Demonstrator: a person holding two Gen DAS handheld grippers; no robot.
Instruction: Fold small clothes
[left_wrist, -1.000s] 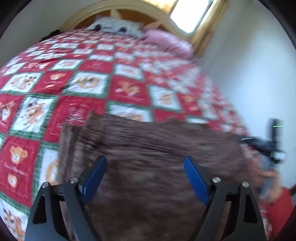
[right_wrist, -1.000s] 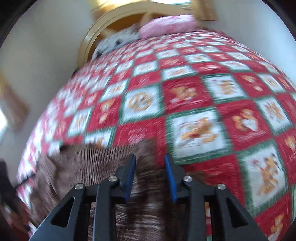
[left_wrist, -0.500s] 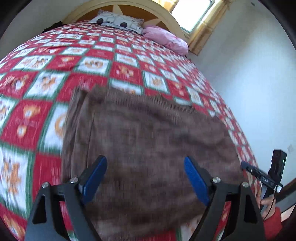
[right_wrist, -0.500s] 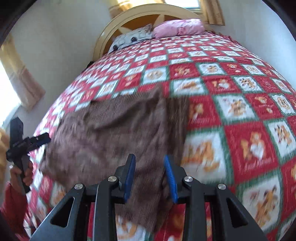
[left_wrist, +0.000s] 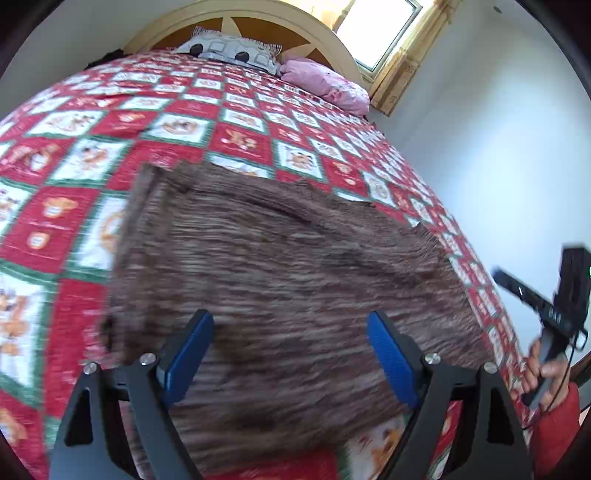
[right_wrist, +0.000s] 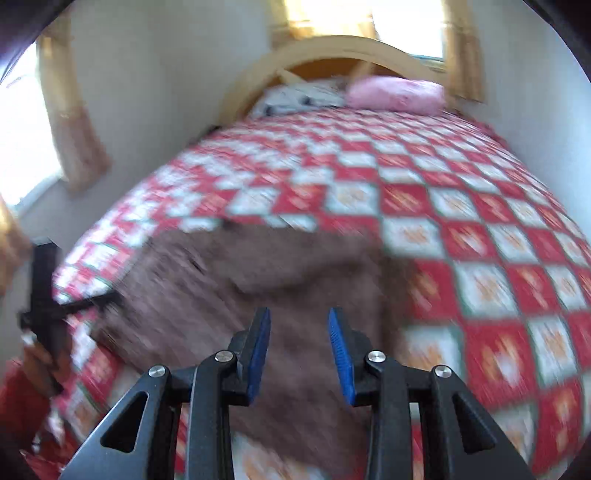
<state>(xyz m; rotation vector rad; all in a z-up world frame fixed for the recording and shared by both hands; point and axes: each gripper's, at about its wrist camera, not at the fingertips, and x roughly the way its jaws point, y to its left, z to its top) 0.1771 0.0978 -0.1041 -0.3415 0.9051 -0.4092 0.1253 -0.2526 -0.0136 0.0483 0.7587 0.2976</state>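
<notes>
Here the brown garment (left_wrist: 288, 280) lies flat, long axis crosswise.

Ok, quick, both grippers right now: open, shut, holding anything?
Left gripper: wide open, empty, above the brown garment.
Right gripper: jaws just opened further, nothing between them.

Garment (left_wrist: 280, 266): brown, ribbed. Bedspread (left_wrist: 236, 136): red and white squares, green borders, orange bear prints. Pillows: one pink (left_wrist: 325, 86), one grey with black spots (left_wrist: 229, 50). Headboard (left_wrist: 258, 18): pale yellow. Tool pads (left_wrist: 391, 362): blue.
</notes>
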